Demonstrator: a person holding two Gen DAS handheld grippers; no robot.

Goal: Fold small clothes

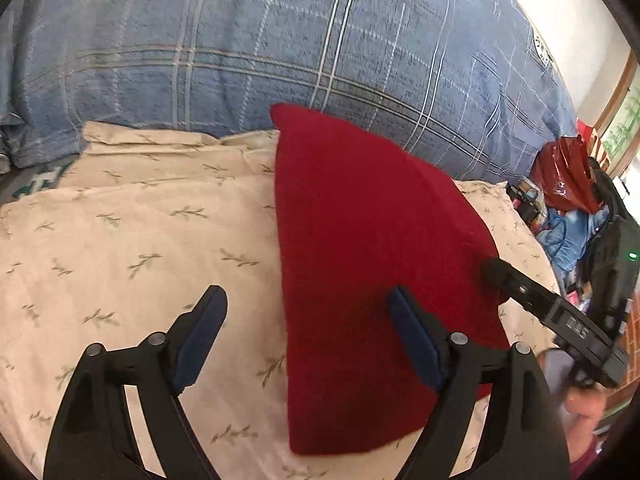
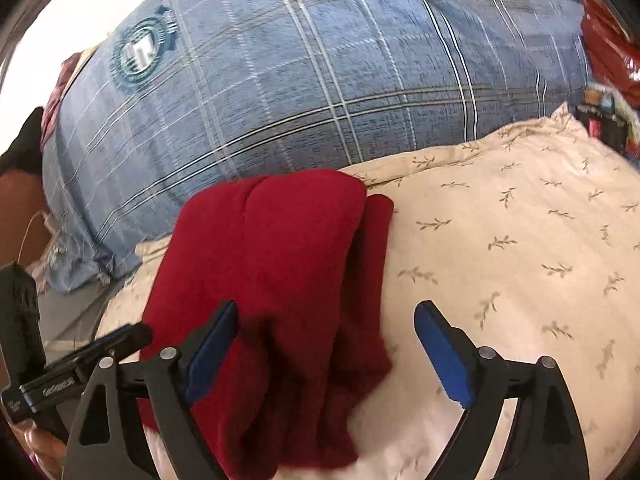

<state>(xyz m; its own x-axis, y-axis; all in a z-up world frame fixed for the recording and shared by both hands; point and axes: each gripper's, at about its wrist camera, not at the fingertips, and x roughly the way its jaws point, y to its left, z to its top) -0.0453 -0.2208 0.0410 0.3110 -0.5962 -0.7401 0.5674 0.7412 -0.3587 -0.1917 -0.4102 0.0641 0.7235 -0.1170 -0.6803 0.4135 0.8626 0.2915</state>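
**Red garment folded on the bed, both tongs let go**

Cream leaf-print bedding [image 1: 132,220] carries the work, with a big blue plaid pillow [image 1: 280,40] banked behind it. On that sheet lies the red garment [image 2: 272,280], doubled over with stacked layers showing along its right edge; I judge this piece nearly or fully folded, perhaps needing one more fold or a smoothing. My left tongs [image 1: 308,332] stand wide, one finger over the cloth, nothing pinched. My right tongs [image 2: 326,344] stand wide too, above the garment's near end. Open sheet lies on both sides; clutter [image 1: 572,200] crowds the bed's far side.
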